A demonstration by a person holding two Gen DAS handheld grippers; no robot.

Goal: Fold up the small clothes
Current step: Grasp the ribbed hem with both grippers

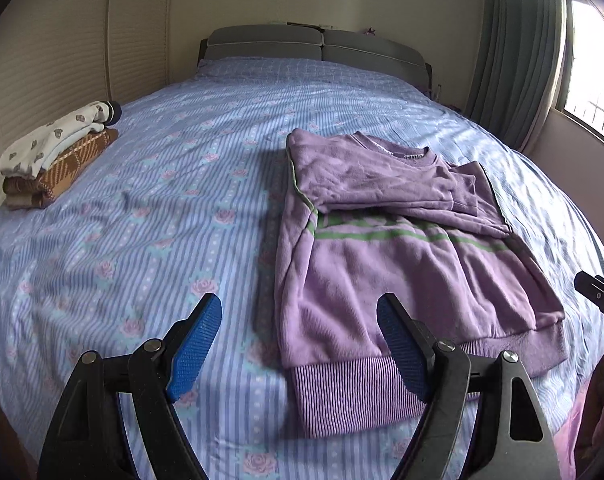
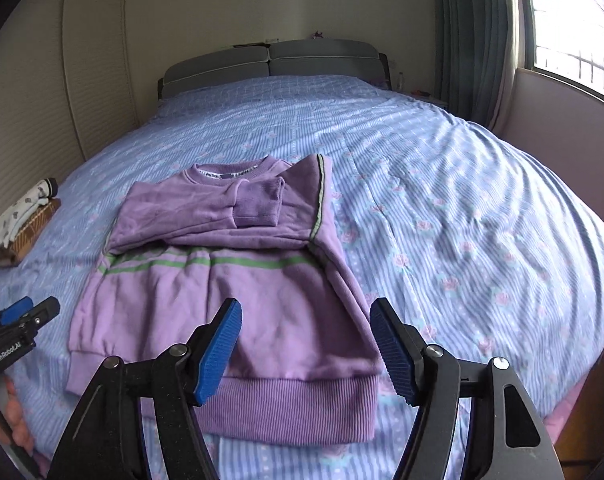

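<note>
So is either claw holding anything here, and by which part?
Nothing is held. The left claw and right claw are both open above the purple sweatshirt, near its ribbed hem.

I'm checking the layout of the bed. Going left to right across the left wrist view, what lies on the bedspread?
Stack of folded clothes at the far left, then a bare stretch of striped bedspread, then the purple sweatshirt, then the right gripper at the right edge.
</note>
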